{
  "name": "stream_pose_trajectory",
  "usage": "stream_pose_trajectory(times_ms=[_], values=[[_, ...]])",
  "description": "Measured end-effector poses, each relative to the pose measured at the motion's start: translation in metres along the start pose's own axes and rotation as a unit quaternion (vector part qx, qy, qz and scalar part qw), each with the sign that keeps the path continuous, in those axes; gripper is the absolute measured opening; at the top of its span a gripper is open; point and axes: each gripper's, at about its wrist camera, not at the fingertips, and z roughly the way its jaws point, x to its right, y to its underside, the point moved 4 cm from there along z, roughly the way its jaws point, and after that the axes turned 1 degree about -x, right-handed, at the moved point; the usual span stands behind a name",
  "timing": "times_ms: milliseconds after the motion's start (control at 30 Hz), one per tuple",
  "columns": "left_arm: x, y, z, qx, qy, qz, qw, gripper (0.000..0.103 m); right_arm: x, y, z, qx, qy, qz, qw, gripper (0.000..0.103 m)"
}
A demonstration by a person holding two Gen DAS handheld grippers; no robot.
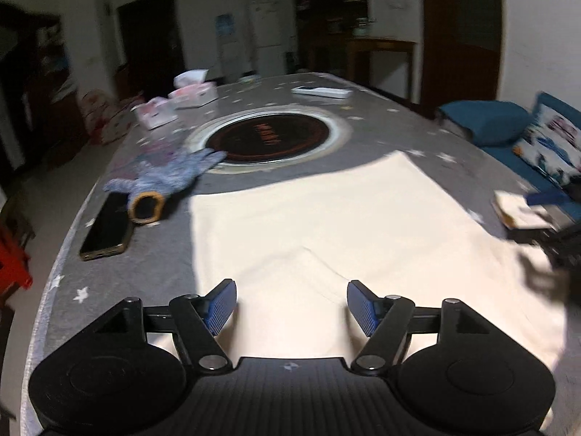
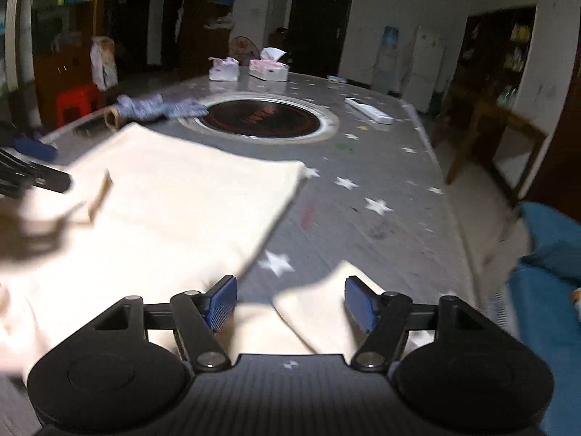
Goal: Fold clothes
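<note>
The left gripper [image 1: 291,307] hangs over the near part of a cream garment [image 1: 326,225]. Its two blue pads [image 1: 220,307] stand wide apart and nothing is pinched between them; the cloth lies flat below. The garment is spread on a grey table cover with white stars [image 1: 163,272] and fills the area from the centre to 4 o'clock in the left wrist view. At 10 o'clock from the gripper lies a dark phone [image 1: 107,230], and just beyond it a blue knitted glove [image 1: 163,176] whose fingertips reach the rim of a round black hotplate [image 1: 268,138] set in the table at 12 o'clock. Behind, at 11 o'clock, are tissue boxes [image 1: 192,94].

The right gripper [image 2: 291,303] is also released, with its pads [image 2: 222,303] spread. Under it, at 6 o'clock, a loose flap of the cream garment [image 2: 319,312] sits on the table; the pads seem not to press on it, though blur makes this uncertain. The main body of the garment extends toward 10 o'clock. A white remote [image 2: 368,110] lies at 1 o'clock.
</note>
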Motion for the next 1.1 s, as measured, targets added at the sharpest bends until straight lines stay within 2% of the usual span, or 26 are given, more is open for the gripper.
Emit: stream_pose_trajectory(times_ms=[133, 267, 333, 400, 467, 533, 600, 833, 933, 1100], values=[[0.022, 0.01, 0.002, -0.005, 0.006, 0.032, 0.9994, 0.071, 0.009, 0.01, -0.002, -0.004, 0.02, 0.012, 1.0, 0.068], [0.031, 0.012, 0.011, -0.014, 0.013, 0.034, 0.9992, 0.07, 0.015, 0.013, 0.0, -0.003, 0.023, 0.024, 0.999, 0.064], [0.033, 0.013, 0.015, -0.016, 0.009, 0.037, 0.9991, 0.07, 0.016, 0.013, 0.001, -0.003, 0.021, 0.031, 0.999, 0.055], [0.035, 0.015, 0.017, -0.018, 0.011, 0.032, 0.9993, 0.069, 0.017, 0.014, 0.001, -0.002, 0.019, 0.039, 0.999, 0.037], [0.034, 0.015, 0.019, -0.02, 0.016, 0.023, 0.9994, 0.065, 0.018, 0.014, 0.0, -0.002, 0.021, 0.04, 0.999, 0.029], [0.032, 0.014, 0.02, -0.021, 0.02, 0.016, 0.9995, 0.053, 0.02, 0.014, -0.002, 0.003, 0.019, 0.043, 0.999, 0.013], [0.032, 0.013, 0.02, -0.02, 0.022, 0.015, 0.9994, 0.044, 0.025, 0.014, -0.006, 0.012, 0.028, 0.047, 0.998, 0.008], [0.03, 0.009, 0.022, -0.013, 0.025, 0.012, 0.9995, 0.01, 0.067, 0.017, -0.027, 0.037, 0.077, 0.096, 0.992, 0.006], [0.022, 0.005, 0.017, -0.005, 0.022, -0.008, 0.9997, 0.006, 0.094, 0.029, -0.033, 0.03, 0.11, 0.13, 0.985, 0.006], [-0.009, -0.004, -0.01, 0.032, -0.004, -0.057, 0.9979, 0.005, 0.129, 0.055, -0.04, 0.006, 0.151, 0.181, 0.972, 0.006]])
